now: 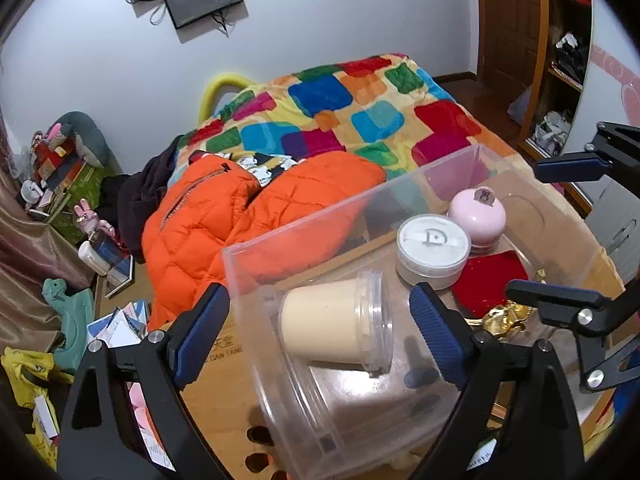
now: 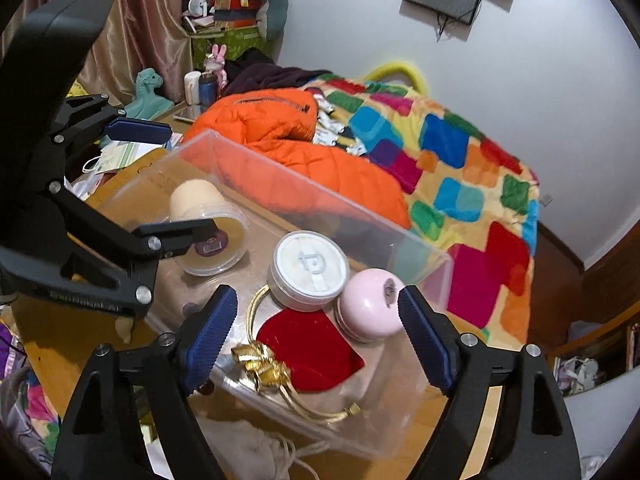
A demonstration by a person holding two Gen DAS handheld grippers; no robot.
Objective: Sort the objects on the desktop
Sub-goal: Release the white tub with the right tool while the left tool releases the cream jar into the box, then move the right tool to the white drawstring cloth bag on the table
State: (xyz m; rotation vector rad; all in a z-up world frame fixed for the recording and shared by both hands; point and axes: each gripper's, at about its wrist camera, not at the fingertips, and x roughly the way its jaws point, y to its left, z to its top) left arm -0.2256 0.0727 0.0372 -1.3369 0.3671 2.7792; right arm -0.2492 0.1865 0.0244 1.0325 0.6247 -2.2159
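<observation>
Apparently both grippers (left (image 1: 320, 324), right (image 2: 316, 332)) hang open over clear bin (image 2: 400, 236)

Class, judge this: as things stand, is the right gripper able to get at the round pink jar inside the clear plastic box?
Probably yes. The right gripper hangs open over the open-topped clear plastic box, and the round pink jar sits just inside its right finger with nothing covering it.
</observation>
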